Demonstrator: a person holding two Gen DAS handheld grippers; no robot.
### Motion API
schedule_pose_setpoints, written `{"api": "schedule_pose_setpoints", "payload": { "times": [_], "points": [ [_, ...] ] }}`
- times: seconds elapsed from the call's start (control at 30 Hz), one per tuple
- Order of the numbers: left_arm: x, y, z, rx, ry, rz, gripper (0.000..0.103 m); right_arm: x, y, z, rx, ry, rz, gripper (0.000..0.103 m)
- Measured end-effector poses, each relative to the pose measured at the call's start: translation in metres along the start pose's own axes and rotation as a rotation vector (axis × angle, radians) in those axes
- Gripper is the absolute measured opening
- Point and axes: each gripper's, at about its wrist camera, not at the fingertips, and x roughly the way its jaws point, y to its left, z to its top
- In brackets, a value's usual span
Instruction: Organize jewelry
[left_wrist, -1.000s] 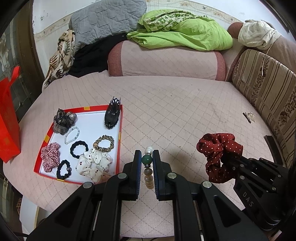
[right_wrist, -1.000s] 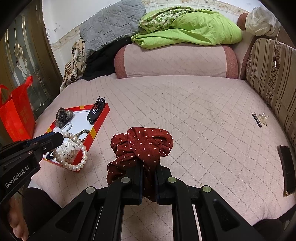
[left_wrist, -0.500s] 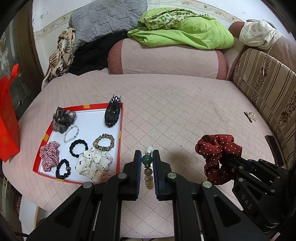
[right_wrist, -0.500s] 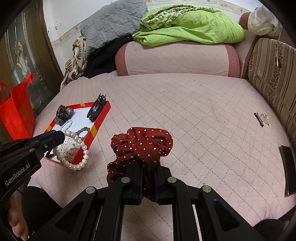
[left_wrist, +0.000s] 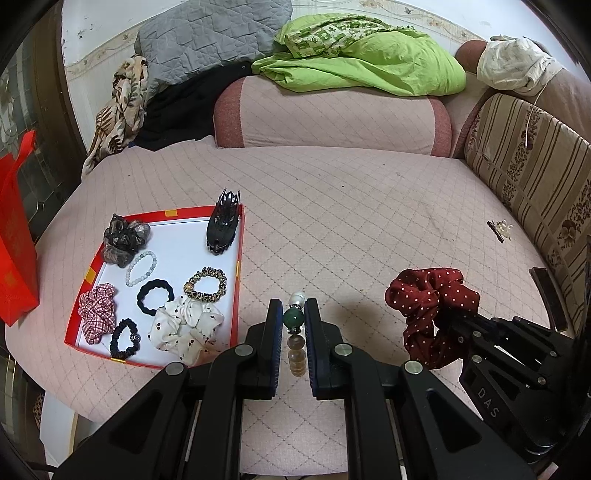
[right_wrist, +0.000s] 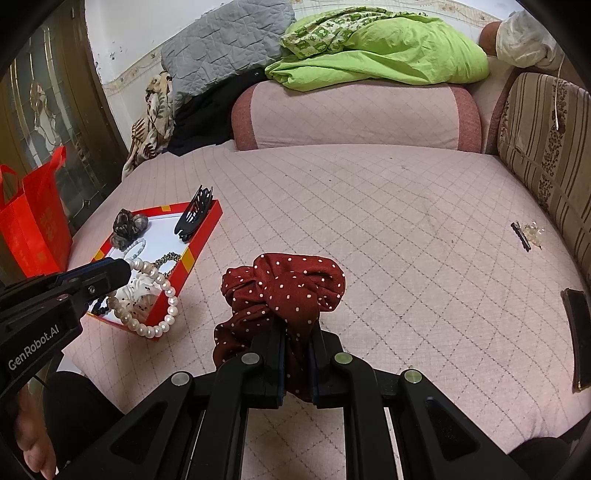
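My left gripper (left_wrist: 294, 325) is pinched on a bead bracelet (right_wrist: 153, 302), whose pearl loop hangs from the fingertips above the near edge of the red tray (left_wrist: 239, 266) in the right wrist view. My right gripper (right_wrist: 297, 343) is clamped on a dark red polka-dot scrunchie (right_wrist: 284, 288), held above the pink quilted cushion (left_wrist: 351, 206), well right of the tray. In the tray lie other scrunchies, hair ties, a pale bead bracelet (left_wrist: 141, 267) and a black claw clip (left_wrist: 222, 221).
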Motion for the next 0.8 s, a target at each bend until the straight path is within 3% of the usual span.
{"api": "schedule_pose_setpoints", "payload": {
  "times": [0.8],
  "points": [
    [0.016, 0.026, 0.003, -0.049, 0.019, -0.005, 0.011, 0.018, 0.012, 0.005, -0.032, 0.038, -0.009, 0.011]
  ]
}}
